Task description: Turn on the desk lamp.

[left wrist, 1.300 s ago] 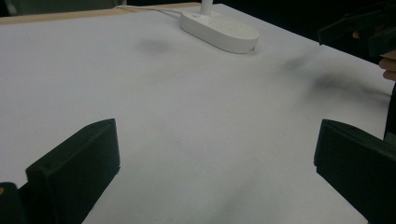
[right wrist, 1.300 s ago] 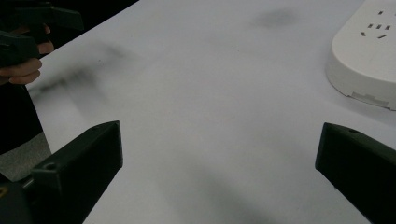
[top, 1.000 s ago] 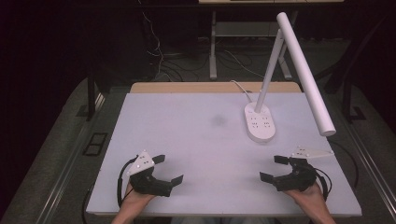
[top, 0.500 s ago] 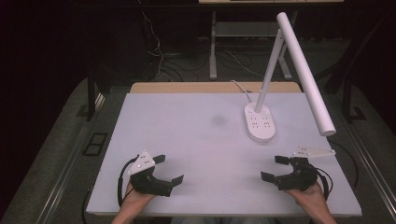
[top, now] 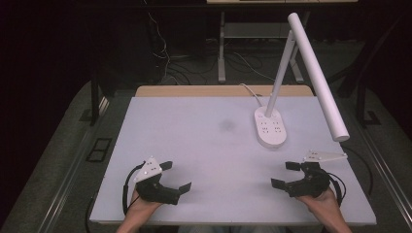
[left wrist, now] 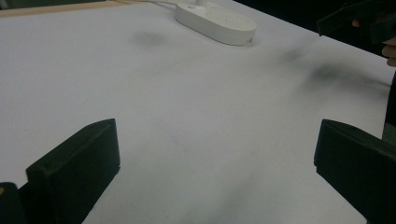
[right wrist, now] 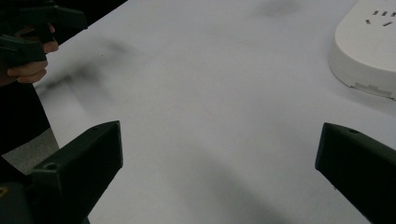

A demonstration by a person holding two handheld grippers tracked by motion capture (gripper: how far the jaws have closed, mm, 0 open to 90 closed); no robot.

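High view: we record the left gripper (top: pixel 176 175) held low over the near left part of the white table (top: pixel 194 131), jaws spread wide with nothing between them; the right gripper (top: pixel 285 174) sits over the near right part, jaws likewise spread wide and empty, a grey three-cornered plate on top of it; the two grippers are well apart and point inward toward each other. We note the person's hands entering from the bottom edge, one behind each gripper.

The thing nearest the work is the lamp base (top: pixel 270 127), a white oval body with sockets on its top face; it lies flat on the far right part of the table, beyond the right gripper and apart from it. From the base a thin white stem rises to the lamp head (top: pixel 318 77), a long white bar slanting down toward the right gripper; a white cord runs from the base to the far table edge.

In the left gripper view we see bare table between the jaws; the base lies far ahead. In the right gripper view it is at upper right, clear of the jaws.
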